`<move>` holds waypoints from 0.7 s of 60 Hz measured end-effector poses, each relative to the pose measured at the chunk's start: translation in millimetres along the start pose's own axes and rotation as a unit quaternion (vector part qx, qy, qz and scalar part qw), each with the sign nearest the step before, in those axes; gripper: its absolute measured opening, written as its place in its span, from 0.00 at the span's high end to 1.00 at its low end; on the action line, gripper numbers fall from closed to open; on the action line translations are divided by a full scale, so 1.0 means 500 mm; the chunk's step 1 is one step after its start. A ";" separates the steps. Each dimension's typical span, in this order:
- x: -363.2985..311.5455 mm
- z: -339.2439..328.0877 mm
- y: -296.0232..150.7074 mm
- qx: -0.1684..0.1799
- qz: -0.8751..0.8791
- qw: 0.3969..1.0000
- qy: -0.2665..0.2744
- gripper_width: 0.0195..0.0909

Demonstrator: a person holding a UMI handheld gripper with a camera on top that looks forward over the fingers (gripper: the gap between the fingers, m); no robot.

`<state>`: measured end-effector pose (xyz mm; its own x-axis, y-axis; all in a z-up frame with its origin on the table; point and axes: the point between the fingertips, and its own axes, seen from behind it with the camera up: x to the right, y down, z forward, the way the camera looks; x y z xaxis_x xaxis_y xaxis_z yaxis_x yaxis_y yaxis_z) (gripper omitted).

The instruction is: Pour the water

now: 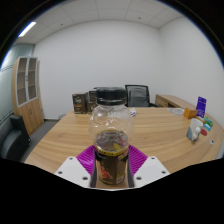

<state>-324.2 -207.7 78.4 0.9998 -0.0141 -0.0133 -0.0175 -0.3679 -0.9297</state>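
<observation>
Between my gripper's [110,168] two fingers stood a clear plastic jar [111,140] with a black lid [111,96], upright, its long axis running straight up from the jaws. Both purple pads [86,157] sat close against its lower sides, and the jar's base seemed to be raised above the wooden table [60,135], so I judged the fingers closed on it and carrying it. Dark amber contents filled only the bottom part of the jar. With the lid on, I judged pouring could not start yet. Beyond the jaws the long table ran toward a black office chair [137,96]. No receiving cup was plain to me; small coloured items [203,127] lay well off to the right of the fingers.
</observation>
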 end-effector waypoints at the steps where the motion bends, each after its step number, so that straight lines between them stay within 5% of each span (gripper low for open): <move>1: 0.000 -0.002 -0.002 0.001 0.000 1.000 0.000 0.68; 12: 0.004 -0.027 -0.051 0.004 0.016 1.000 -0.020 0.73; 25: 0.061 -0.074 -0.247 0.044 0.197 0.973 -0.109 0.73; 42: 0.282 -0.049 -0.471 0.061 0.547 0.790 -0.271 0.73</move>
<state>-179.2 -145.9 304.6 0.2436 0.1511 -0.9580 -0.9053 -0.3190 -0.2805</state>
